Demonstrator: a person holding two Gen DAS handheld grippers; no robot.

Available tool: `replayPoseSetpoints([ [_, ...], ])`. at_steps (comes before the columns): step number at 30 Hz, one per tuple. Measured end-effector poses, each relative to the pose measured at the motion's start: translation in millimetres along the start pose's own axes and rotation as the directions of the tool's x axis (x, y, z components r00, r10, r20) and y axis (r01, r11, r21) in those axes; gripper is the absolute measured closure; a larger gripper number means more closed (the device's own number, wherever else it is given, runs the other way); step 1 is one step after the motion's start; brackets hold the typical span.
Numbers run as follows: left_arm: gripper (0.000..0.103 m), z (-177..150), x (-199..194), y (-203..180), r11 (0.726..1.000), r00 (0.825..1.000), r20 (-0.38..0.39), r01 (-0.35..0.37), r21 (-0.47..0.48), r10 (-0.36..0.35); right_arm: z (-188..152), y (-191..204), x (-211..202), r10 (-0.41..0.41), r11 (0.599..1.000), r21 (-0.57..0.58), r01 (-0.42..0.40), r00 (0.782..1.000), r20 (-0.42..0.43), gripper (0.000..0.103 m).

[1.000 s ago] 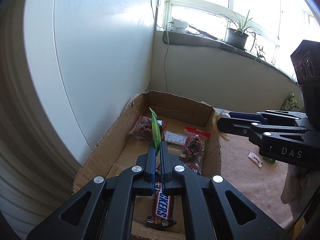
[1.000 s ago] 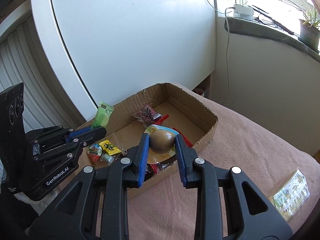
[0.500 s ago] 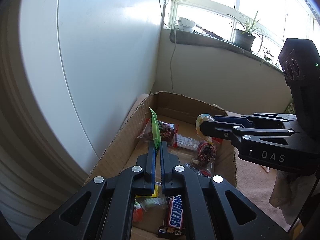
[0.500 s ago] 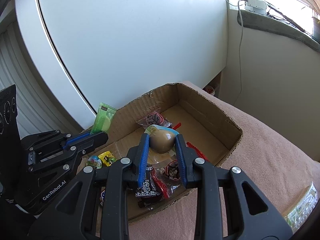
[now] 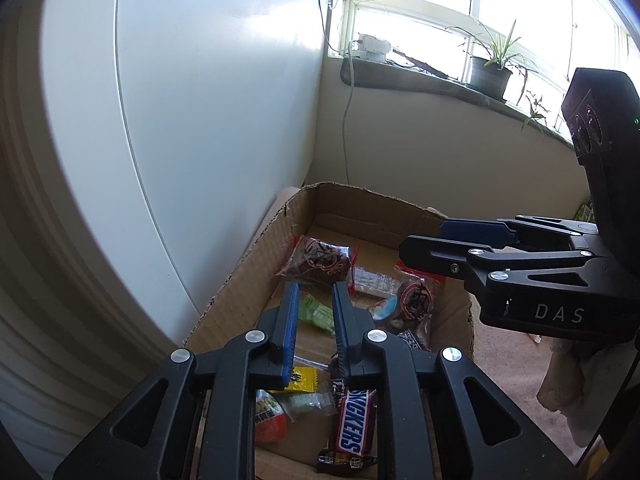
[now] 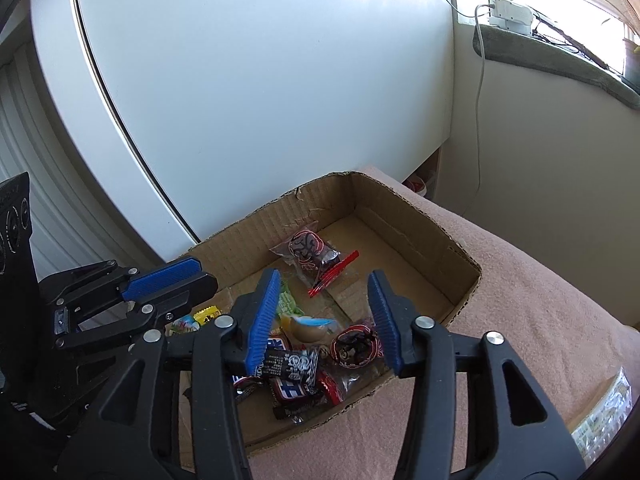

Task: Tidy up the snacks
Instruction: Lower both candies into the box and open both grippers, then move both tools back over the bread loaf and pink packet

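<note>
Nearest us in the left wrist view, our left tool has just been opening to a narrow gap, with nothing pinched; the green packet lies below it on the floor of the cardboard box. Only this view shows the Snickers bar at the box's near end and the yellow sweet beside it.

In the right wrist view, our right tool has also just been opening and stands wider, empty. Under it rests the brown egg-shaped snack with its blue-edged wrapper, among dark wrapped sweets. This view alone shows a packet lying outside the box on the pink cloth that covers the surface; we cannot tell whether that is a desk.

Farther in, both views show the clear red-trimmed pouch on the box floor. Beyond stand the white panel and, in the left view, a potted plant on the sill.
</note>
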State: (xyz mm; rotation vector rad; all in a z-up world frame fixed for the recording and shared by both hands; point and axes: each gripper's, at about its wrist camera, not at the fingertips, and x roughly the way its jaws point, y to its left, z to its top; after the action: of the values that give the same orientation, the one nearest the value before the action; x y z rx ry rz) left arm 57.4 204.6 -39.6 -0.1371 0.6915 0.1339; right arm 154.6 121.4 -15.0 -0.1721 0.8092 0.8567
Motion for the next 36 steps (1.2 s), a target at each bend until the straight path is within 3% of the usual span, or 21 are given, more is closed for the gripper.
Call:
replayPoseSetpoints([
  [4,0.087,1,-3,-1,1.0,1.0,0.006,-0.001,0.0,0.001,-1,-3,-10,-0.011,1.0,0.004,0.011,1.0,0.012,0.043],
  [7,0.087,1,-8,-4,1.0,1.0,0.012,0.006,-0.002,-0.006,-6,-6,-20,-0.023,1.0,0.013,0.023,0.999,0.025,0.035],
  [16,0.082,0,-17,-31,0.998,0.998,0.025,0.053,0.017,-0.053,-37,-22,-61,-0.057,0.997,0.06,0.054,0.997,0.057,0.034],
  [24,0.078,-4,-20,-66,0.992,0.993,0.024,0.114,0.046,-0.116,-76,-60,-110,-0.103,0.984,0.155,0.089,0.991,0.082,0.034],
  [36,0.07,-20,-4,-128,0.97,0.975,-0.052,0.219,0.109,-0.215,-160,-121,-145,-0.2,0.943,0.266,0.198,0.98,-0.019,0.034],
])
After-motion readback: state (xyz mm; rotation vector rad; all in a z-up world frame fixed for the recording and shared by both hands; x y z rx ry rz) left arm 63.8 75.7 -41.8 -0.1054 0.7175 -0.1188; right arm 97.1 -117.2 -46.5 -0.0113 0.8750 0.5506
